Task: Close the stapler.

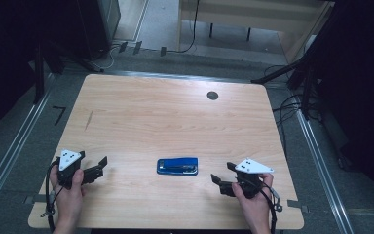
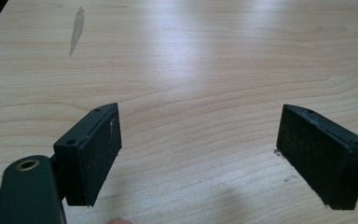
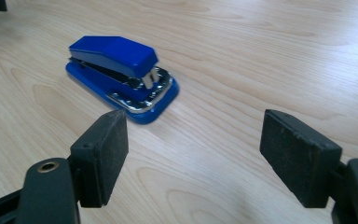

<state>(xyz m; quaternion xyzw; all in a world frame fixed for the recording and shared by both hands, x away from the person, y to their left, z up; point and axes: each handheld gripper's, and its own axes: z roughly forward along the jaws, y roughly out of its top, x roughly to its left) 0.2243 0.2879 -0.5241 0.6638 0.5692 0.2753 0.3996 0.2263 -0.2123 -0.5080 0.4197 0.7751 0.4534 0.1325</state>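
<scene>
- Blue stapler (image 3: 121, 77) flat on the bench (image 1: 175, 112), base down, top arm lowered, metal nose end turned toward the right gripper (image 1: 222, 183)
- Lying ahead of the right jaws and off to their left in the right gripper view, near but clear of both pads; nothing between them
- Right jaws spread wide and empty, bare wood in the gap; probably opened that far so the stapler's body can fit across
- Aimed low along the bench, about level with the stapler, which suits taking it by its long sides rather than from above
- Left gripper (image 1: 97, 168) parked on the stapler's far side, well apart from it, jaws likewise wide open and holding nothing
- Ahead of the left jaws just plain wood grain and a faint grey smear (image 2: 77, 29) far off to their left
- Judged as waiting in reserve, perhaps to steady or receive the stapler later
- Both hands (image 1: 69, 192) low at the near edge of the bench, grippers facing each other with the stapler between them
- Stapler untouched, so the pick-up judged not yet begun
</scene>
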